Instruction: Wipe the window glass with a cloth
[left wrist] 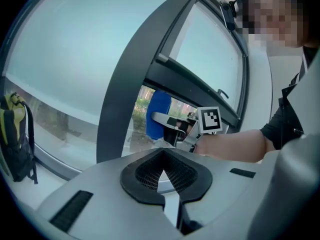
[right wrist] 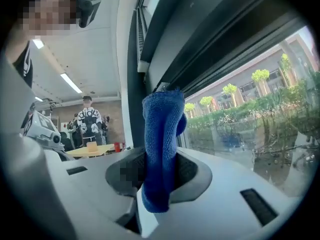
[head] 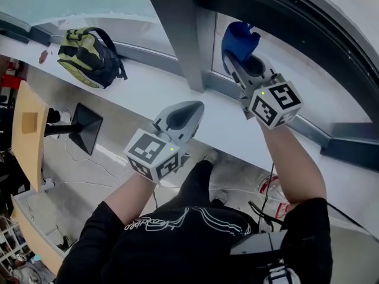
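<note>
Wiping step: judged to be at or near the start of a stroke. The blue cloth [head: 240, 39] was held up at the right pane of the window glass [head: 331, 81], close to its lower frame; whether it pressed on the glass could not be told.
Cloth: upright in the right gripper [head: 241, 61], with its folded top standing free above the jaws, just beside the dark mullion [head: 177, 28].
Right gripper: jaws clamped on the cloth's lower part.
Left gripper [head: 192, 110]: jaws drawn together with nothing between them. It hung lower, above the white sill [head: 148, 81], pointing toward the mullion's foot and apart from the cloth.
Right arm: forearm stretched forward to the pane, wrist in line behind the marker cube.
Left arm: bent and nearer the body, idle.
Next move: probably called for laying the cloth flat on the glass and sweeping across the pane — grip firm, jaws kept off the frame.
</note>
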